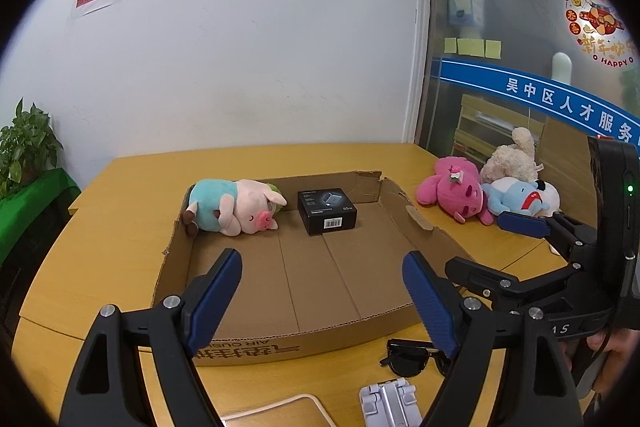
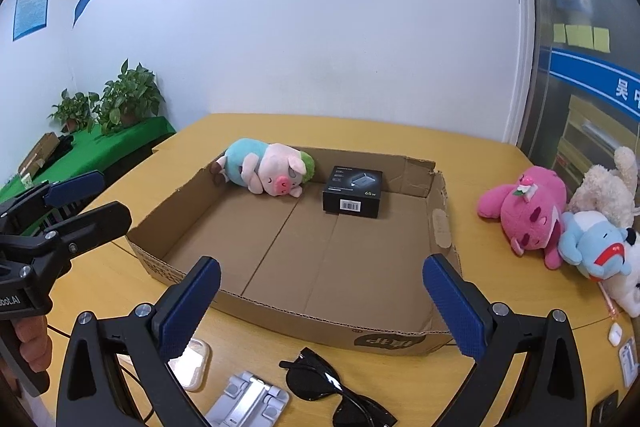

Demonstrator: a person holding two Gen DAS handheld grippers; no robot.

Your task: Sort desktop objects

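Note:
A shallow cardboard tray lies on the yellow table. Inside it at the back are a plush pig and a black box. Black sunglasses and a grey folding stand lie in front of the tray. My left gripper is open above the tray's near part, nothing between its fingers. My right gripper is open over the tray's front wall, also empty.
Pink, cream and blue plush toys are piled right of the tray. A flat white case lies near the stand, small white items at the right edge. Potted plants stand on a green-covered surface to the left.

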